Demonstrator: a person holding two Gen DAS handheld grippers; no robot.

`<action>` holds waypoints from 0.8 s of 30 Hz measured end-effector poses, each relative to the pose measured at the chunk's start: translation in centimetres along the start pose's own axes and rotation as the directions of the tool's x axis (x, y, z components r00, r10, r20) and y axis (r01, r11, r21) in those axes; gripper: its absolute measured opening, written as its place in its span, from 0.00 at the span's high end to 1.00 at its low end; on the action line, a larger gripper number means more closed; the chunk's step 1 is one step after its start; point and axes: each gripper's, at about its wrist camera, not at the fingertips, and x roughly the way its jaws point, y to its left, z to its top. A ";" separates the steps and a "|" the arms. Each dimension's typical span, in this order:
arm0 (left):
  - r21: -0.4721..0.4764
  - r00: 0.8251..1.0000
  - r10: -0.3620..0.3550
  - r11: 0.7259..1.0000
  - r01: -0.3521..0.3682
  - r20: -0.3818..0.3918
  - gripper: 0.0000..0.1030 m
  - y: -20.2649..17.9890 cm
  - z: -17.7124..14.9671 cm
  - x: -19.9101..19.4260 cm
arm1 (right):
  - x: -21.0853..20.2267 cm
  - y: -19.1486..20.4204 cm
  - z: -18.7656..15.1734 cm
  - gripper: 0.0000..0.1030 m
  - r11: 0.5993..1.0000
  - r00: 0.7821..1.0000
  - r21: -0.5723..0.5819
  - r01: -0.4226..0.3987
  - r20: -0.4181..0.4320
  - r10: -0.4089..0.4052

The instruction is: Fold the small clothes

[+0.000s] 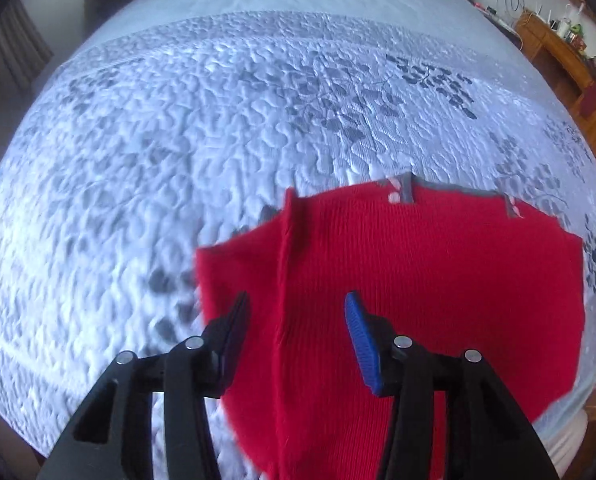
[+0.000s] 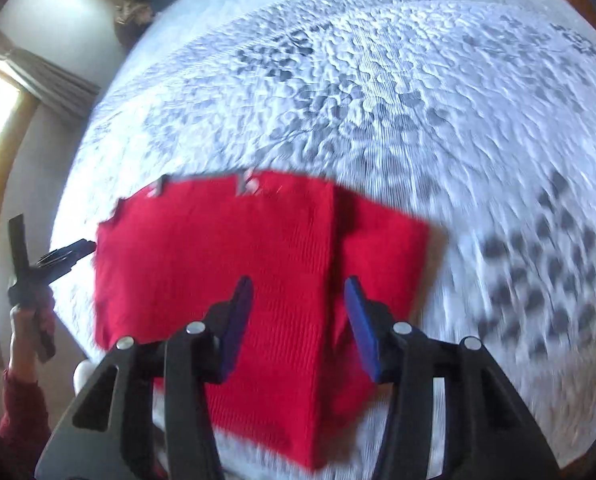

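A: Are the fingers holding anything?

B: No. The left gripper (image 1: pixel 296 312) is partly spread over the red knit top (image 1: pixel 418 280), pinching nothing. The right gripper (image 2: pixel 298 296) is the same, spread apart above the cloth.

A: Where is the top?

B: Flat on the white quilt (image 1: pixel 178 140) of the bed, already folded along a line, grey trim at the far edge.

A: How will it feel?

B: Soft, light and floppy, I think. Pinch it at the near corners.
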 end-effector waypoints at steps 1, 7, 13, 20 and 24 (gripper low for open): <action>0.006 1.000 0.007 1.000 -0.007 -0.006 0.52 -0.5 0.4 1.1 | 0.9 -0.5 0.5 0.53 1.000 1.000 0.009 0.005 -0.012 -0.005; 0.017 0.998 0.000 1.000 0.001 -0.060 0.85 -0.6 1.6 5.3 | 5.5 -1.5 3.2 0.95 0.999 0.997 0.035 -0.029 -0.072 0.032; -0.070 0.996 -0.083 0.994 0.084 0.019 0.94 1.2 1.7 3.4 | 2.2 -2.1 3.9 0.96 0.994 0.994 0.038 -0.101 0.054 0.099; -0.036 1.000 -0.010 0.999 0.010 -0.002 0.92 0.5 1.4 5.5 | 5.9 -3.6 3.2 0.95 0.995 1.000 0.096 -0.002 -0.016 0.003; -0.022 1.000 0.022 1.000 -0.022 0.007 0.81 0.4 -0.1 2.5 | 2.5 -2.3 0.7 0.80 0.997 0.999 0.068 -0.025 0.033 0.022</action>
